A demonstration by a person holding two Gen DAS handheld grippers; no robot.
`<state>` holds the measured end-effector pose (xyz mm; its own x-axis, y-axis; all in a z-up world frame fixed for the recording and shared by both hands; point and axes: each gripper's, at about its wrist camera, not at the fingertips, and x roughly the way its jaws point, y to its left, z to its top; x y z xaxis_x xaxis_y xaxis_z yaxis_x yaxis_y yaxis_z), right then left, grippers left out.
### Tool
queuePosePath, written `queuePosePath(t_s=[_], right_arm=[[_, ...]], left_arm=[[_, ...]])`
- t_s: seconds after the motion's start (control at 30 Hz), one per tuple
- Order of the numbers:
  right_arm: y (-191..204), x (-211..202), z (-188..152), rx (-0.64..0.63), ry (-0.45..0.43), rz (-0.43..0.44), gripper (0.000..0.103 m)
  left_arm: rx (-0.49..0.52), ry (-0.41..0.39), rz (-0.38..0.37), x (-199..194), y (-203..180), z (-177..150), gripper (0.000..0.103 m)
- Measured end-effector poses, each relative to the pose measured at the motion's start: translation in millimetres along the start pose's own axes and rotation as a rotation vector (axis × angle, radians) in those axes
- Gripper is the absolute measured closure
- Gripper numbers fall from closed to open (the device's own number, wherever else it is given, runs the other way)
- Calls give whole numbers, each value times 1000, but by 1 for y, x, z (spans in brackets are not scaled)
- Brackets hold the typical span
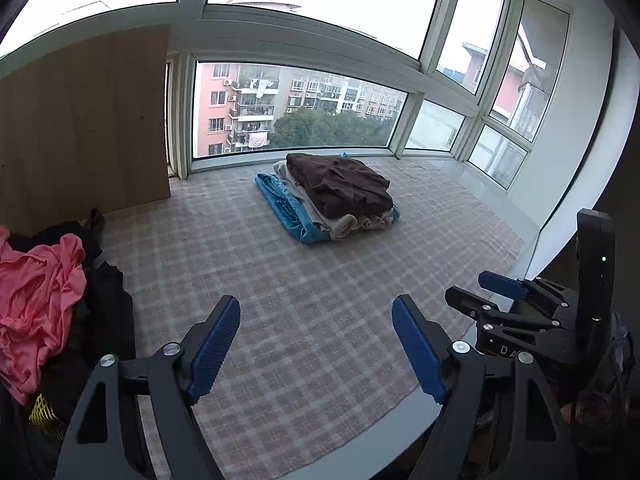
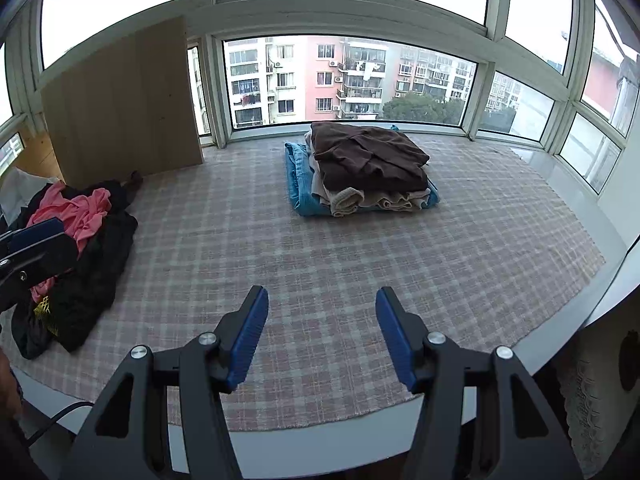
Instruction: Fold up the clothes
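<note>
Brown top [image 2: 370, 156] on blue towel [image 2: 298, 184], pink garment [image 2: 80, 208], seemingly pink-grey checked cloth [image 2: 320, 260]

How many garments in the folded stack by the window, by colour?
Brown garment: 1, on top
Beige garments: cannot separate, counted as 1 layer
Blue garment: 1, at the bottom
Total: 3 colour layers visible

We see from two fisheye cameras, one behind each gripper, both tilted down over the checked cloth [image 1: 320, 300] and facing the bay window [image 2: 344, 80]. Our left view sits low beside the unfolded clothes pile [image 1: 44, 300], with the right gripper [image 1: 476, 292] at its right edge. Our right view looks from just alongside, with the left gripper's finger [image 2: 36, 236] at its left edge. Both share the folded stack [image 1: 332, 196] well ahead, the wooden panel [image 2: 124, 100] and the pile.
</note>
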<state>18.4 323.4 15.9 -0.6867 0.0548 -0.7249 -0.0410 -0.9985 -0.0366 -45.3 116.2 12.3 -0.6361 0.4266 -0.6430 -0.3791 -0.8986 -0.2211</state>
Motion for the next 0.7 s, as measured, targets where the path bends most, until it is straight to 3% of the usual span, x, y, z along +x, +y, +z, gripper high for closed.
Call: queuePosePath(t_s=[0.1, 0.7], right_arm=[[1, 0, -1, -1, 3, 0, 47], [17, -3, -15, -2, 34, 20, 47]], left_arm=[[43, 1, 15, -3, -7, -2, 26], [71, 7, 39, -21, -14, -23, 27]])
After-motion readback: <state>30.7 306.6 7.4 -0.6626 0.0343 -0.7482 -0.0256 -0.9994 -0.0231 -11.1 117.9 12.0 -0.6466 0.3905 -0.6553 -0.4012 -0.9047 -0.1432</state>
